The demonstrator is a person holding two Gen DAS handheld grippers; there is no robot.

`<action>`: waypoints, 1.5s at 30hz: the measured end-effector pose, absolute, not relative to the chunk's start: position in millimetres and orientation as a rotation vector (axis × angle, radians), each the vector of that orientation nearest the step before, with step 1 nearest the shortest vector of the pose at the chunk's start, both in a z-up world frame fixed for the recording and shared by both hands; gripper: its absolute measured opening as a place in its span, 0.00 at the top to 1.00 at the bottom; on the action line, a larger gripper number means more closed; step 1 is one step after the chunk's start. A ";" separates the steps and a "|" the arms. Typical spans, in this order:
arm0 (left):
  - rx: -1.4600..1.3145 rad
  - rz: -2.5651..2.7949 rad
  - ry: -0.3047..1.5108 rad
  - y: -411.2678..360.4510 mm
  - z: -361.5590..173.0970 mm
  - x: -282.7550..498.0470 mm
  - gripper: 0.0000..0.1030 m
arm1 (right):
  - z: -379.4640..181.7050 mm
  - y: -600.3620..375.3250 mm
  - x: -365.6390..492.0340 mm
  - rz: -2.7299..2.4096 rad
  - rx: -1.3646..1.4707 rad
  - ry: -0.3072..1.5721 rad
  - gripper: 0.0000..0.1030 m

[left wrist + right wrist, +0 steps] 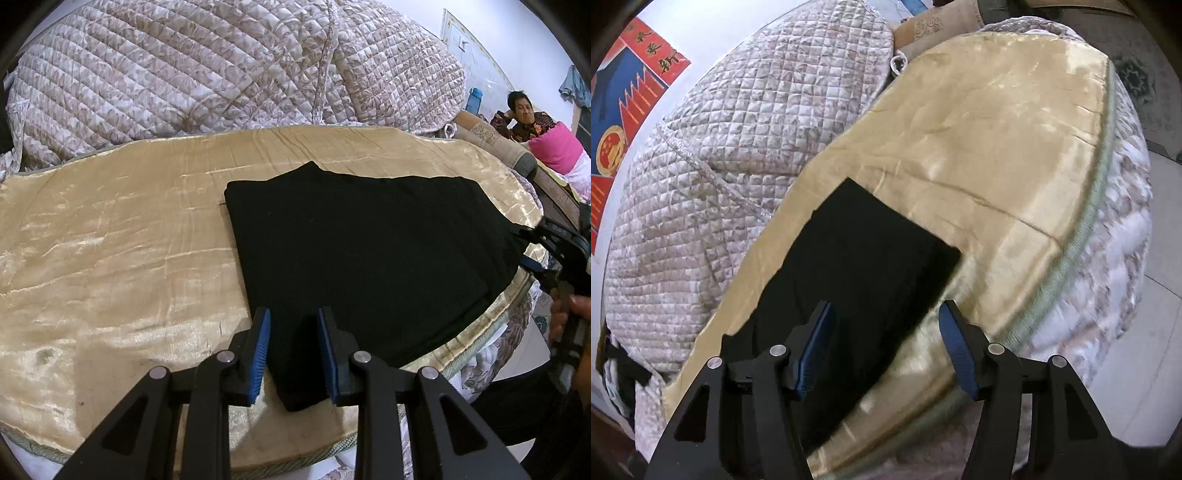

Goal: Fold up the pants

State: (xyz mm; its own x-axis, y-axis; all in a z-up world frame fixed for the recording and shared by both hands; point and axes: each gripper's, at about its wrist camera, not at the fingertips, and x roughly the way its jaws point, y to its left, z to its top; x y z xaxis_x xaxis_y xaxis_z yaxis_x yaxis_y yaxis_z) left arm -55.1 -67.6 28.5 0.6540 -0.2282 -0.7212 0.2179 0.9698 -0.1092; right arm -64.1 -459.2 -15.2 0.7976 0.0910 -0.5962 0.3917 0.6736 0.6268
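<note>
Black pants (369, 240) lie folded into a flat block on a golden satin mat (110, 240). In the left wrist view my left gripper (293, 314) is at the pants' near corner. A thick strip of black cloth fills the gap between its blue pads (262, 339), so it is shut on the pants. My right gripper (524, 247) is at the pants' right corner, by the mat's edge. In the right wrist view the right gripper (886, 310) stands open over the pants (864, 258), with both pads clear of the cloth.
A quilted patterned bedcover (184, 66) is heaped behind the mat (997, 147). The mat's green piped edge (1082, 236) drops to the floor (1156, 258). A person (524, 114) sits at the far right behind a pink cushion (557, 147). A hand (576, 310) holds the right gripper.
</note>
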 end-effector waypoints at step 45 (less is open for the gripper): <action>-0.261 -0.004 0.802 32.9 40.5 -31.8 0.68 | 21.9 -177.4 -26.5 0.586 0.114 0.780 0.79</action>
State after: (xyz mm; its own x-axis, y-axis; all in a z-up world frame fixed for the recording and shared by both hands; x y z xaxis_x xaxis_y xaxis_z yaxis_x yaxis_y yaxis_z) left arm -31.8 32.9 40.5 0.6968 -0.1018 -0.7100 -0.0952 0.9680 -0.2322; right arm -26.5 -177.4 21.9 0.5608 0.5373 -0.6299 -0.4556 0.8355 0.3071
